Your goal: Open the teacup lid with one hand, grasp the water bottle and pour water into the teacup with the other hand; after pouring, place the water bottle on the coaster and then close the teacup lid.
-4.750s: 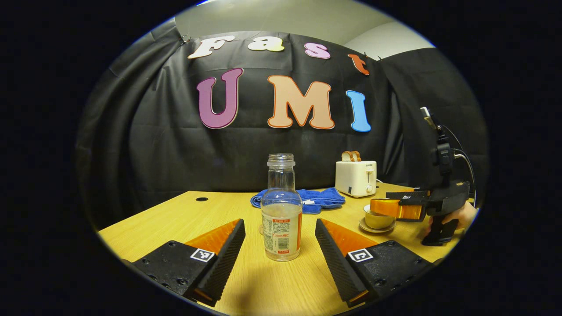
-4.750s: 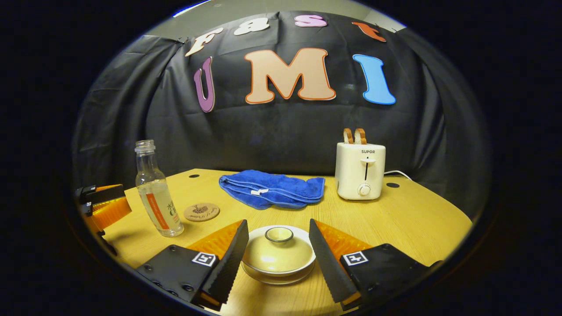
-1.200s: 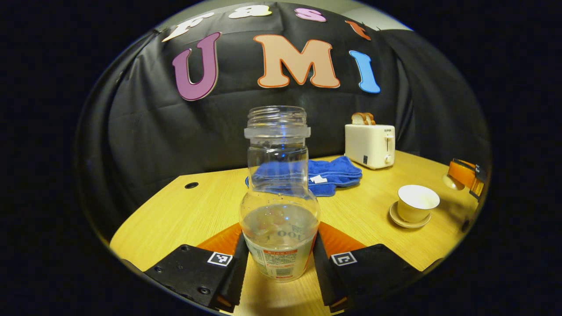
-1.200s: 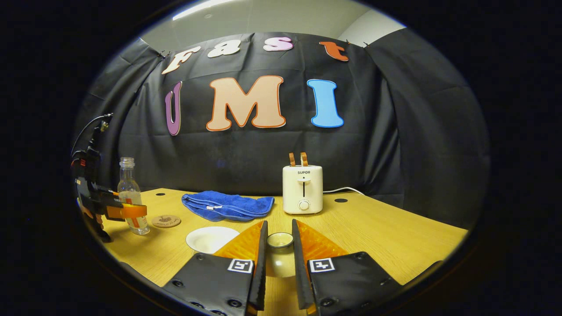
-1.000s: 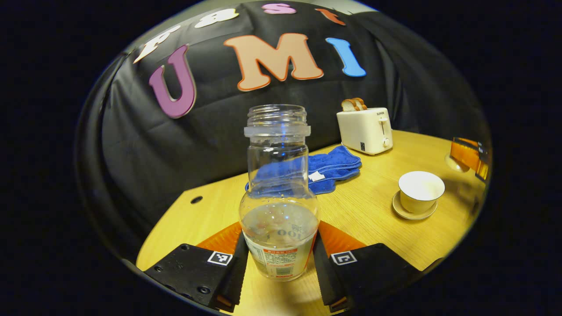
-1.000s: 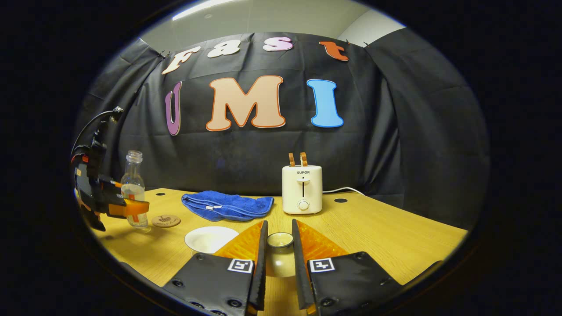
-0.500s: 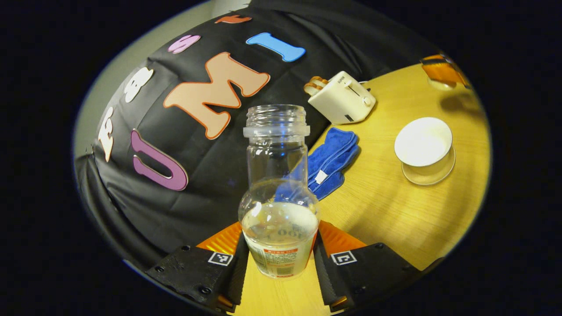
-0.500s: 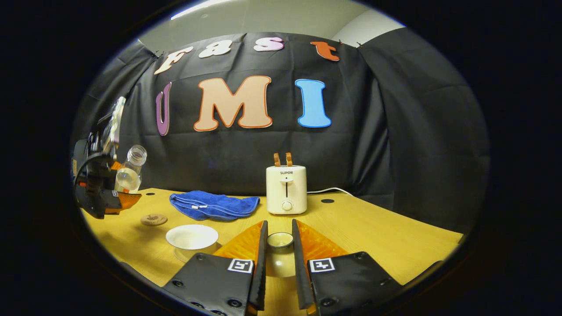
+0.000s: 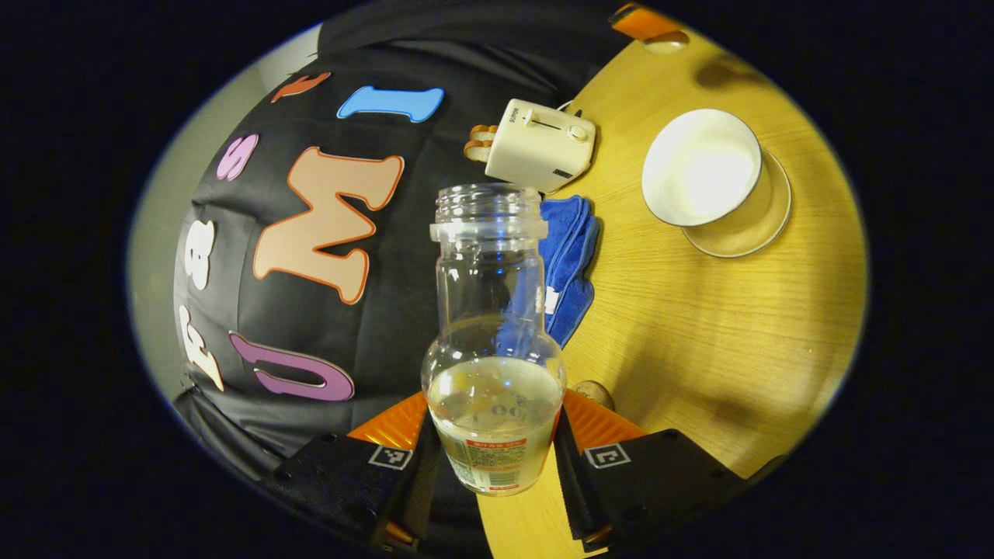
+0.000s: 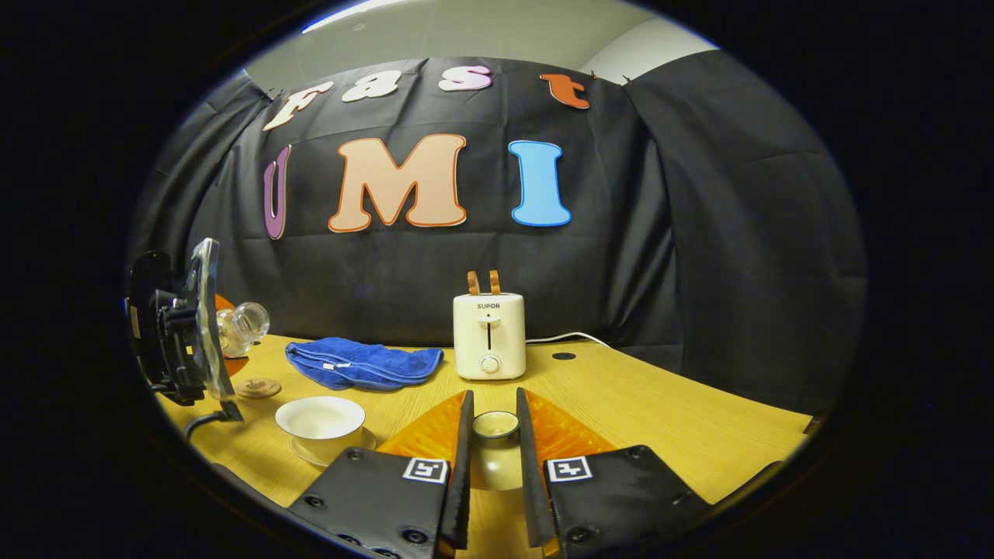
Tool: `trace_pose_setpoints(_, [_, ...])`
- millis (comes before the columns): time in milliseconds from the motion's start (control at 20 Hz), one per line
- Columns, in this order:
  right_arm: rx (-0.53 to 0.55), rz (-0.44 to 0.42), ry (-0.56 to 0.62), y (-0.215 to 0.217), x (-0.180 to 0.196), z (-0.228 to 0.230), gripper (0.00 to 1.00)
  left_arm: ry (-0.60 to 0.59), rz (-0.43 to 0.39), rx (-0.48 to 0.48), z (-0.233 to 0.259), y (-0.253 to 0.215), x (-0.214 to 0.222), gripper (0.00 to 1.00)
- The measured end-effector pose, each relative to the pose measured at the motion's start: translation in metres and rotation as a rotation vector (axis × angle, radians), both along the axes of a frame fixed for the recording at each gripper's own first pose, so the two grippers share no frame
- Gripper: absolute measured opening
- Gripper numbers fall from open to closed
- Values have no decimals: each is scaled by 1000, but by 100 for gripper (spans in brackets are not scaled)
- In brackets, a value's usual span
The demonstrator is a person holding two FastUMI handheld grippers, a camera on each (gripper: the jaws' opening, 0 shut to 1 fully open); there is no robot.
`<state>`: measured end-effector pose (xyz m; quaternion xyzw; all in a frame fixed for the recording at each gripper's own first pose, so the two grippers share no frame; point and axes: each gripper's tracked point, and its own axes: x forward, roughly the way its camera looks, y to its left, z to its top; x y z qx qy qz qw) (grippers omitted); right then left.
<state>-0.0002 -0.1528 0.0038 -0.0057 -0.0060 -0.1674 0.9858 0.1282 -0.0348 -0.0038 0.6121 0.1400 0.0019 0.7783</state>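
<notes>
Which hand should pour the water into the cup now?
Left. The left gripper is shut on the bottle, already tipped beside the open cup. The right gripper is shut on the lid, off to the side.

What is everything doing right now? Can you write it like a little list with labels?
Left tongs: shut on the clear water bottle, tipped toward the cup
Right tongs: shut on the cream round lid, held off the cup
White teacup on its saucer: open, looks empty
Round cork coaster: bare, on the wooden table
Blue cloth: beside the white toaster
</notes>
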Motion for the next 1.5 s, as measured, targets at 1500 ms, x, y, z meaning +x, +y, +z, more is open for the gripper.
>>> trace_pose_setpoints(1500, [2, -1, 3, -2, 1, -1, 32, 3, -140, 465, 12, -29, 15, 65])
